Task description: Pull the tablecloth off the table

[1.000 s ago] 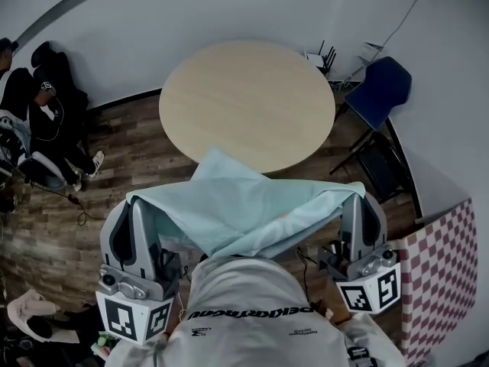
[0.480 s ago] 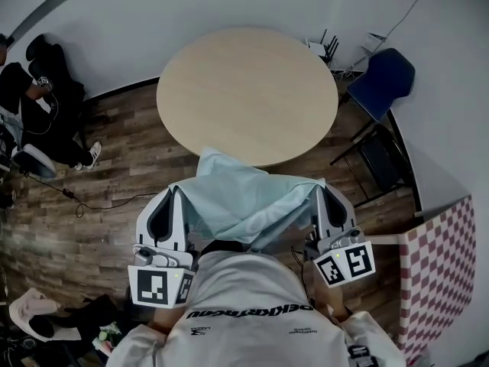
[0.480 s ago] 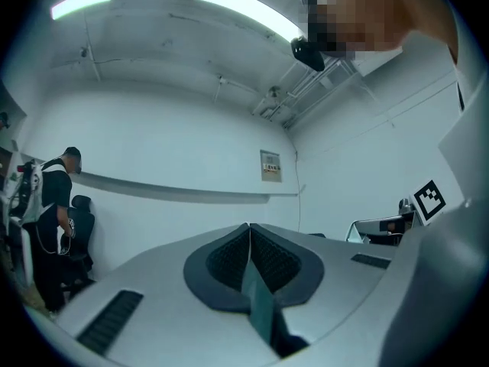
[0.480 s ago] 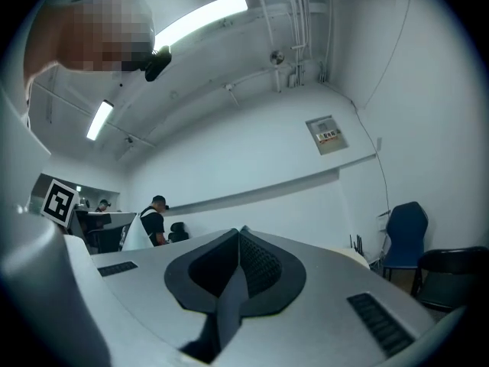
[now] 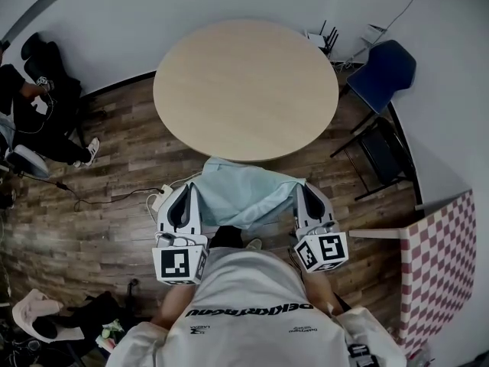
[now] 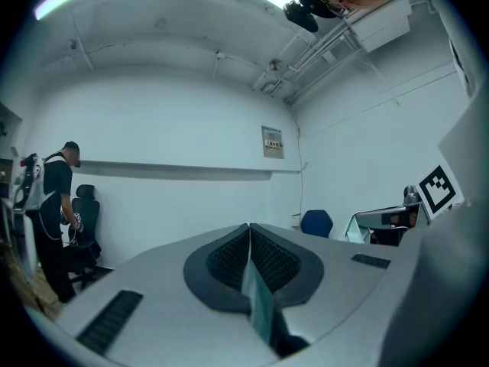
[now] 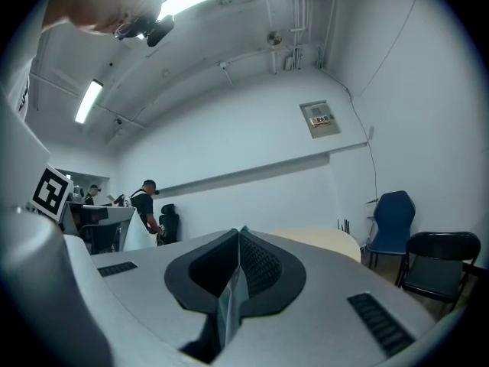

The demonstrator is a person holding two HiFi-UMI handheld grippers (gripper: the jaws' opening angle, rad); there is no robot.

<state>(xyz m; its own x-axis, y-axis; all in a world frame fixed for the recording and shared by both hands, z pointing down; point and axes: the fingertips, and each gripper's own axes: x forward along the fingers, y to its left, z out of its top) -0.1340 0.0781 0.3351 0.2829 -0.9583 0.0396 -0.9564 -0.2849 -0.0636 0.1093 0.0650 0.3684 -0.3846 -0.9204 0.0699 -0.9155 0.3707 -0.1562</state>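
The pale blue tablecloth (image 5: 243, 193) hangs bunched between my two grippers, off the round wooden table (image 5: 244, 86), whose top is bare. My left gripper (image 5: 186, 195) is shut on the cloth's left edge; a thin strip of tablecloth (image 6: 258, 300) shows pinched between its pads. My right gripper (image 5: 305, 193) is shut on the right edge, with a strip of tablecloth (image 7: 228, 304) clamped in its jaws. Both grippers sit low in front of the person's body, just short of the table's near rim, pointing level.
A blue chair (image 5: 384, 71) and a dark folding chair (image 5: 386, 159) stand right of the table. A checkered panel (image 5: 443, 258) is at the right edge. A person (image 5: 34, 105) sits at the far left; cables (image 5: 99, 197) lie on the wood floor.
Both grippers have dropped and drawn closer together toward the body, carrying the cloth down. The cloth, spread wide before, now hangs gathered in a smaller bundle.
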